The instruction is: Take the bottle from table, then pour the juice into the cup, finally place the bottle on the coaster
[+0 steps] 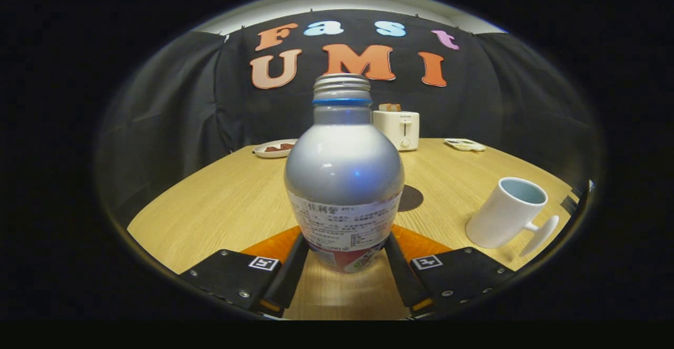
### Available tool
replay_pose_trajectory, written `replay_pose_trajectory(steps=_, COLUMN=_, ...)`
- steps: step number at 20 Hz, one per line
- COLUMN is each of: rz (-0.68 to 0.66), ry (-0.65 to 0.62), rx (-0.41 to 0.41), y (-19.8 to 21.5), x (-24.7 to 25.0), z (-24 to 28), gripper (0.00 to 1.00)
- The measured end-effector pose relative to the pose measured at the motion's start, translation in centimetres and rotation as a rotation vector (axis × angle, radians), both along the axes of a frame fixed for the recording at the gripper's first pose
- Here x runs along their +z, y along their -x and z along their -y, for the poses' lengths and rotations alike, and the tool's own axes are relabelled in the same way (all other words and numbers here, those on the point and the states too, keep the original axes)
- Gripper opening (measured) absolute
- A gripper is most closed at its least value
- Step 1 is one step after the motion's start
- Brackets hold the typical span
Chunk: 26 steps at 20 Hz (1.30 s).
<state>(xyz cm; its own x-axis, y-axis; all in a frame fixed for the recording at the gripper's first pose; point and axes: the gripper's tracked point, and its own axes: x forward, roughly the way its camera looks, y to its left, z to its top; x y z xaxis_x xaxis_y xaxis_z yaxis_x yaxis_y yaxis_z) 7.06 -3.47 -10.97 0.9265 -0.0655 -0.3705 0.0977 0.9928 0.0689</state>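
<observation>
Pale wood-grain worktop [221, 201] fills the booth, closed in behind by black cloth walls. On it stand one silver bottle [343, 175] with its cap off, one white mug [506, 212] off to the right, one dark round coaster [410, 198] just behind the bottle, and at the far edge one white toaster [398, 128] and two small plates, left [274, 148] and right [464, 144]. The gripper [345, 257] has its jaws clenched on the bottle's lower body, one finger against each side.
</observation>
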Motion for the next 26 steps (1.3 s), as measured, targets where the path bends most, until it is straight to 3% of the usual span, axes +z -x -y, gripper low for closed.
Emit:
replay_pose_trajectory(steps=4, rz=0.076, ry=-0.077, rx=0.017, y=0.2, x=2.6, z=-1.1, gripper=0.77)
replay_pose_trajectory(steps=17, rz=0.179, ry=-0.417, rx=-0.114, y=1.0, x=7.0, z=0.6, gripper=0.76)
replay_pose_trajectory(steps=26, rz=0.180, ry=-0.663, rx=-0.207, y=0.2, x=7.4, z=1.9, gripper=0.77)
